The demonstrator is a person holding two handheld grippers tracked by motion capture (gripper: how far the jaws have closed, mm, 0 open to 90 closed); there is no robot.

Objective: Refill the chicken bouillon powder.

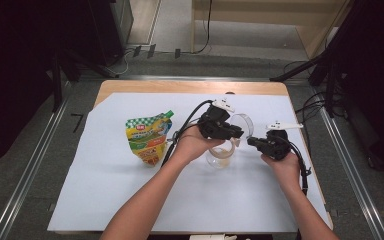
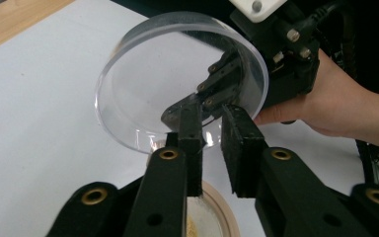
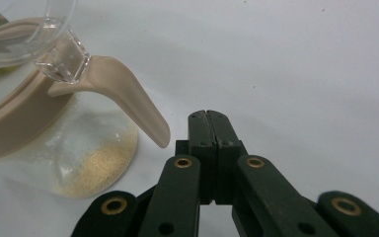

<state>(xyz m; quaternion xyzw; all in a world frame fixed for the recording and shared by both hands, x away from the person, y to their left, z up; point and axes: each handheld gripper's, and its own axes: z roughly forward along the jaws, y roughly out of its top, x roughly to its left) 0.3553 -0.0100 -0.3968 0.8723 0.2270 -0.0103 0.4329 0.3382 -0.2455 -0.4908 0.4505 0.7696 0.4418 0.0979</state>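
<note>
Jar [image 1: 220, 156] sits mid-table on the white sheet [image 1: 130, 200], just right of the refill pouch [image 1: 149, 138]; clear body, beige rim, a little tan granule at the bottom [image 3: 96, 168]. Its clear round lid [image 2: 177, 79] is swung up on the hinge [image 3: 64, 61], standing near vertical over the rim. Left gripper [image 2: 212, 136] hovers right above the mouth at the lid's lower edge, jaws a narrow gap apart, nothing pinched that I can see. Right gripper [image 3: 208, 118] is on the handle side, jaws fully together and empty, tips just short of the beige latch tab [image 3: 128, 94]. Reads as the lid-opening step essentially done, jar ready for filling. Next move probably needs 1 gripper to steady the jar and the other to fetch the pouch, without knocking the lid shut.
</note>
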